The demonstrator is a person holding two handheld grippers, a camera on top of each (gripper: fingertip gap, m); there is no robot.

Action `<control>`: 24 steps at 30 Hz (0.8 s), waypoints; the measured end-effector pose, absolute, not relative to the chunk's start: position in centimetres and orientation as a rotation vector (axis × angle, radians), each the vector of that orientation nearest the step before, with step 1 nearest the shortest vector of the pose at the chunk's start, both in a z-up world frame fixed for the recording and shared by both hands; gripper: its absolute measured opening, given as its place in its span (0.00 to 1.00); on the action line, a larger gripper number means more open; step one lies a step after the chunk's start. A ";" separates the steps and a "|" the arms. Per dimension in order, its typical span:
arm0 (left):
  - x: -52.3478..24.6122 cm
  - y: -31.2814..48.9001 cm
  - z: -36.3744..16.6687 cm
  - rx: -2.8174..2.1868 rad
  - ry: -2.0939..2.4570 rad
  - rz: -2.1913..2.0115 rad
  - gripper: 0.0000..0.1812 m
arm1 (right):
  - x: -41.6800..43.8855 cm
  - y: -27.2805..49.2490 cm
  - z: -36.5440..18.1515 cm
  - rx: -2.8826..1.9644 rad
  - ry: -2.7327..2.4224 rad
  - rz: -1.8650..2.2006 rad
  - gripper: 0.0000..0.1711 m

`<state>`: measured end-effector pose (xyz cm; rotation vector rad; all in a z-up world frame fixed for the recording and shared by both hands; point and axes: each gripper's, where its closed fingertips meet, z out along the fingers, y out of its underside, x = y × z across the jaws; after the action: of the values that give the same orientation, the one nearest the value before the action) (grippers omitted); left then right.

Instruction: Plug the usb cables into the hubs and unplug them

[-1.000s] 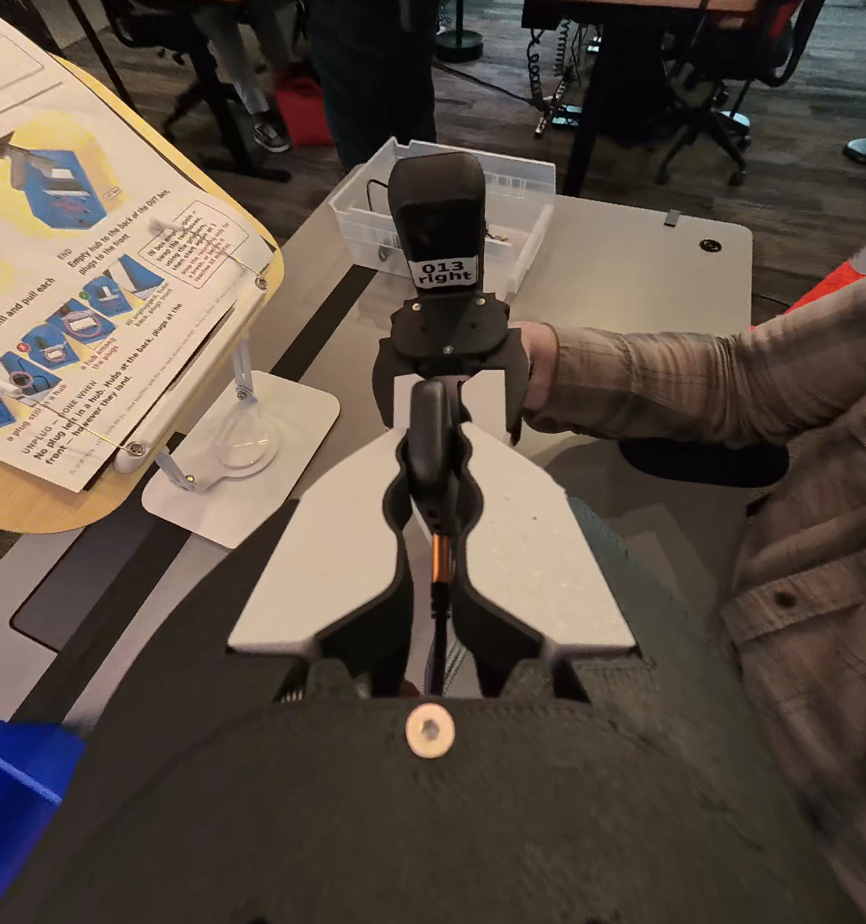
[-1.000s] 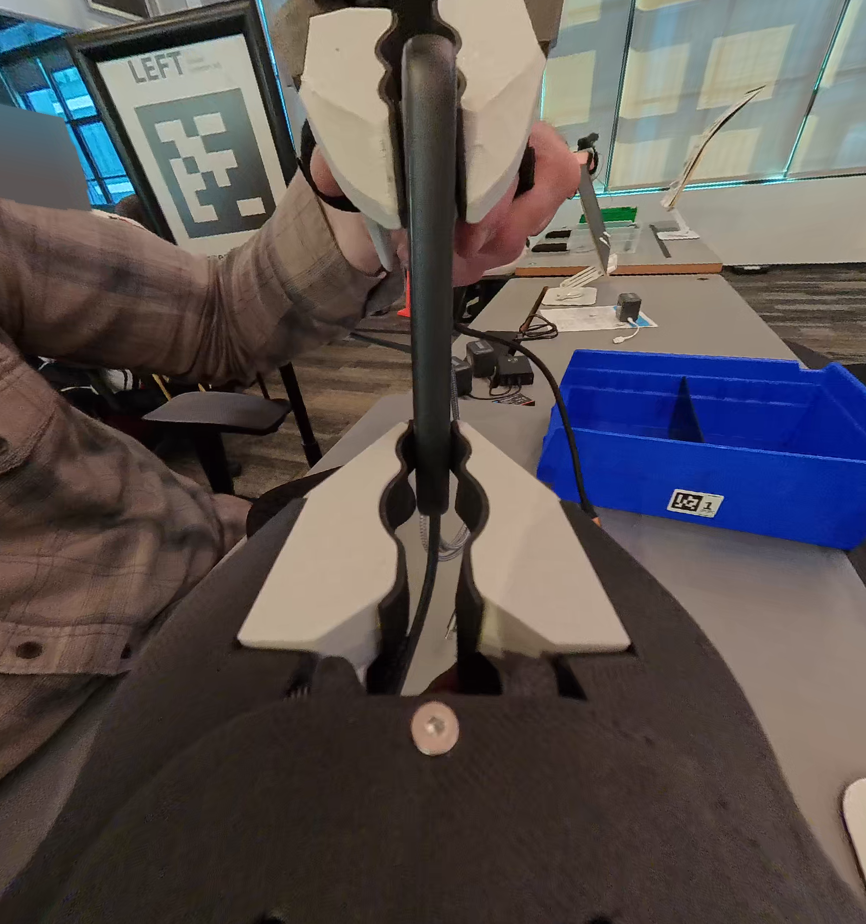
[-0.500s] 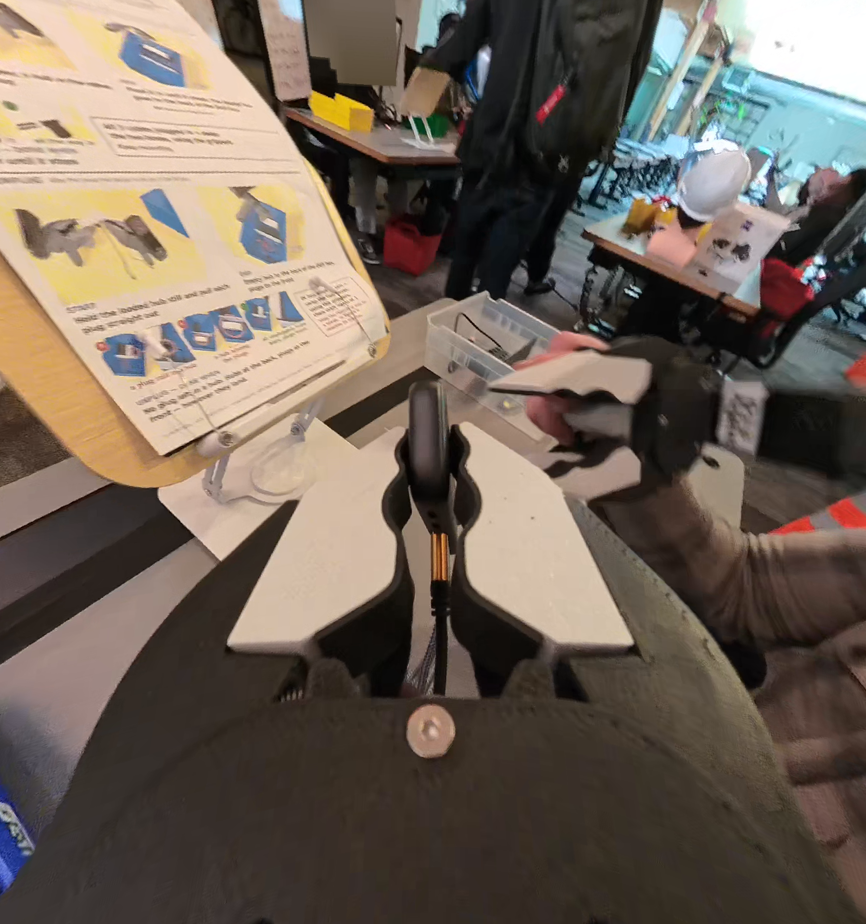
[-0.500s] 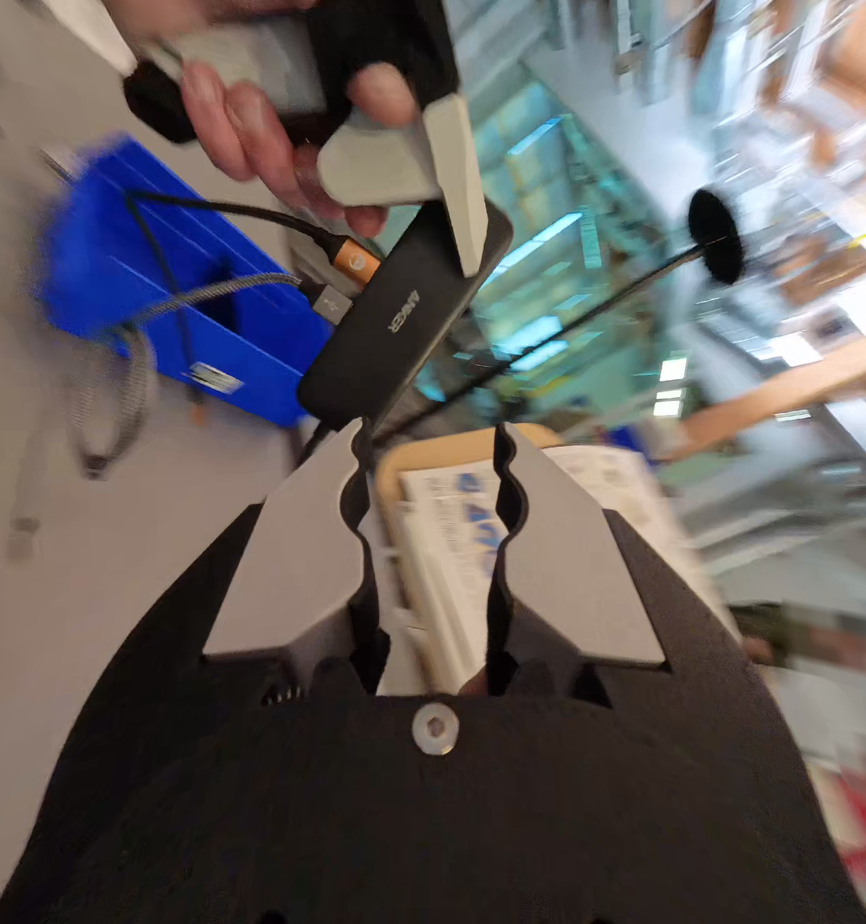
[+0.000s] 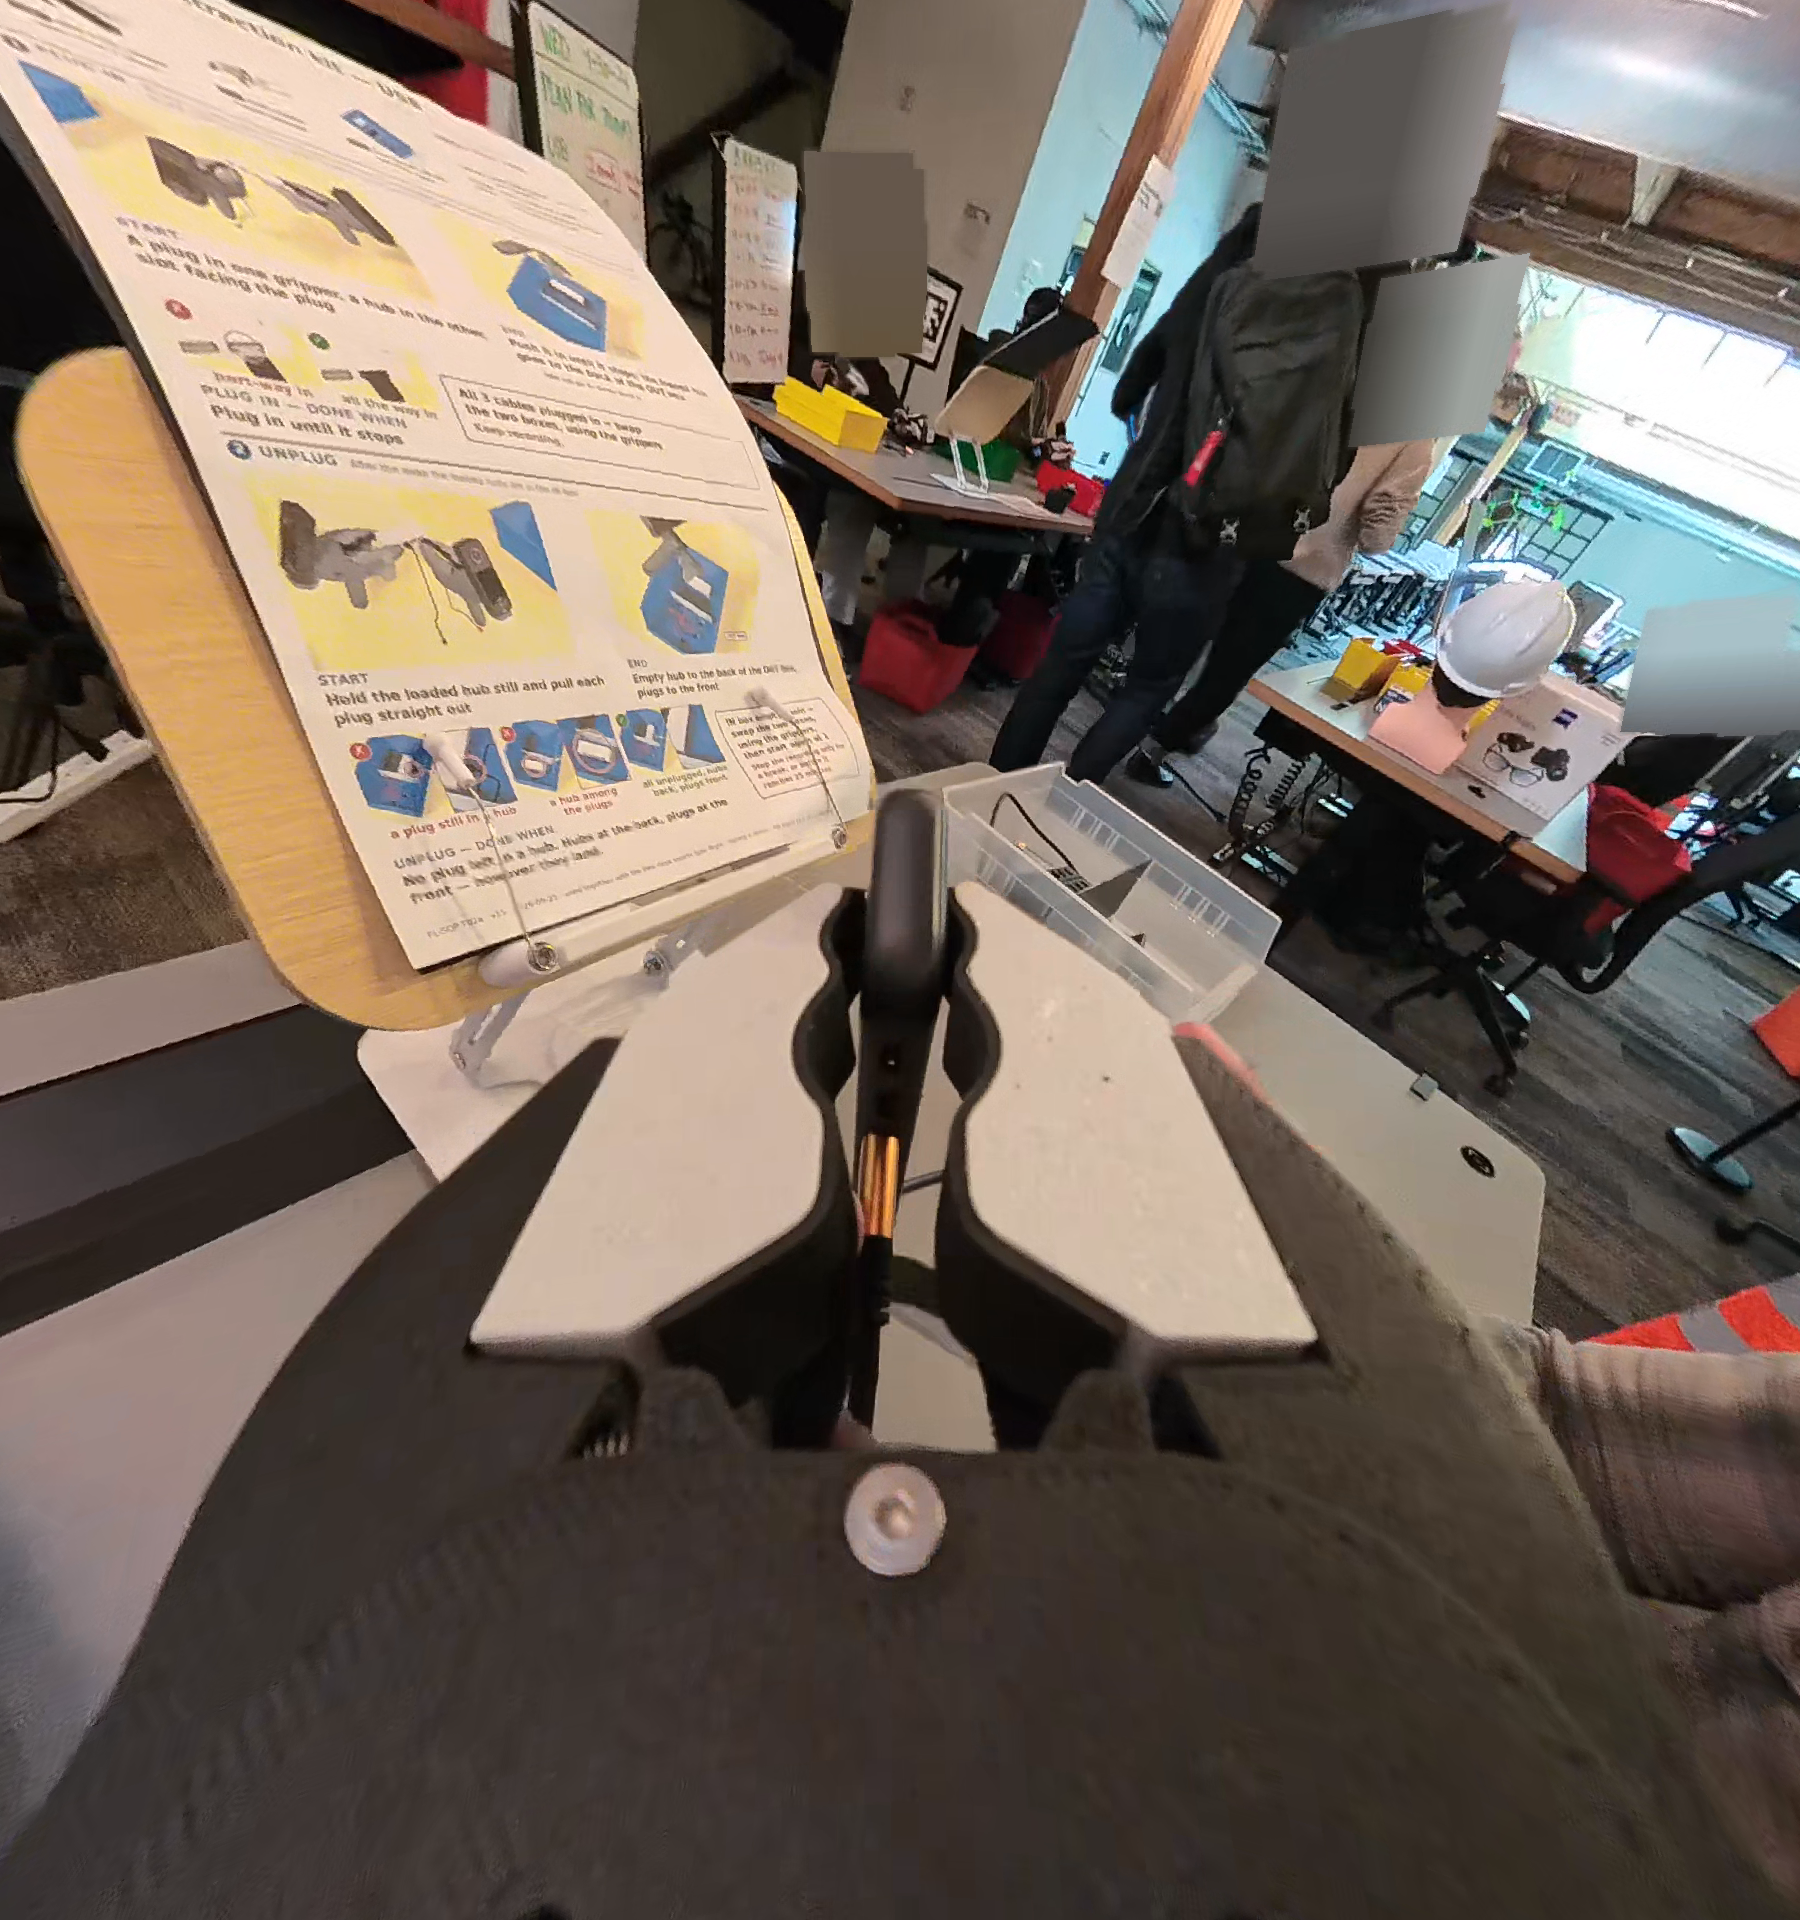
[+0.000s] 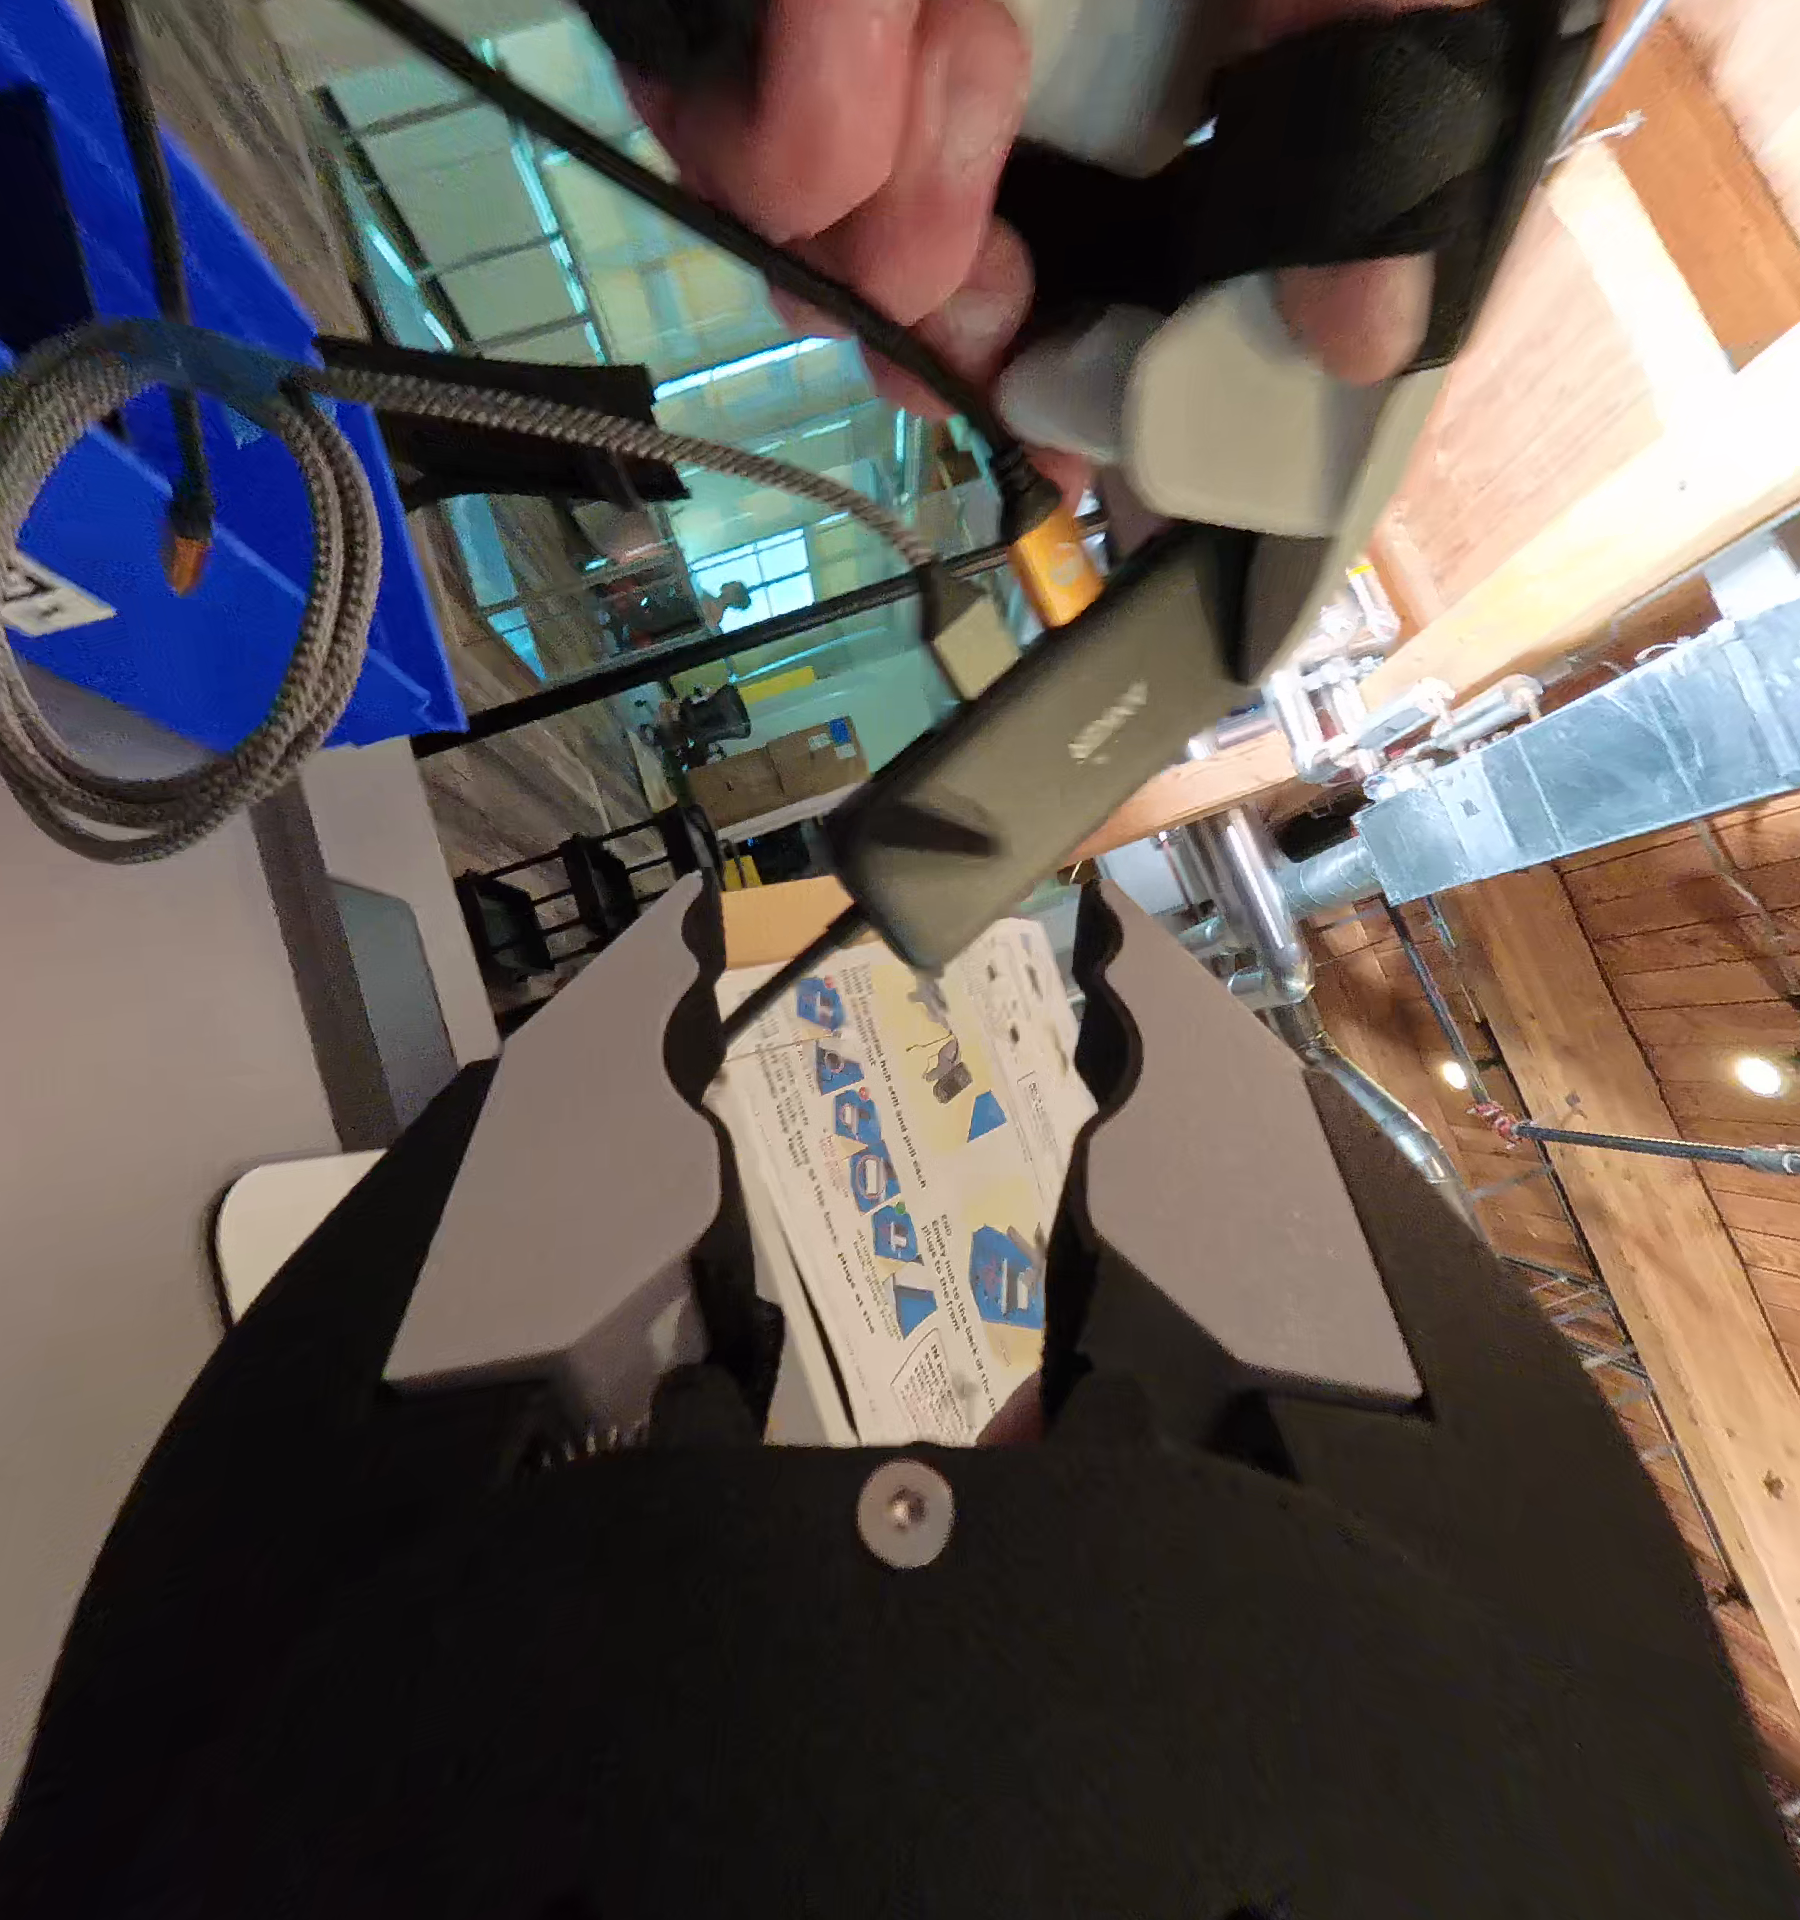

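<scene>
Above the table (image 5: 1374,1122), the left gripper (image 5: 901,935) clamps the hub (image 5: 904,914) (two cables plugged), right gripper (image 6: 901,935) released.

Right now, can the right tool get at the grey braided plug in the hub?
Probably yes: the right tool is open, the grey braided plug sticks out uncovered. The orange plug sits close beside it, though.

In front of me, a printed instruction sheet (image 5: 480,499) on a wooden stand (image 5: 148,644) carries black and red lines of text, captions and small boxed notes around its photos. Behind it, two whiteboards (image 5: 584,135) bear handwriting. A white box (image 5: 1530,738) on a far table shows a small printed brand mark. The dark hub (image 6: 1041,748) has a pale brand word on its face. The blue bin (image 6: 252,582) wears a white sticker (image 6: 13,603) with a square code and a digit.
</scene>
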<state>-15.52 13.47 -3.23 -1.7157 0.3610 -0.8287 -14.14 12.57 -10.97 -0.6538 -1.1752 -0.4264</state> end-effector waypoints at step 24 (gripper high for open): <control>-15.5 14.4 -7.5 -1.662 0.101 -1.030 0.24 | -10.4 16.3 -11.4 -0.698 -1.118 -0.423 0.05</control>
<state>-15.51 14.37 -7.53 -1.6620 0.1013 -1.0298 -10.43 16.26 -11.36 -0.6976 -1.1182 -0.4231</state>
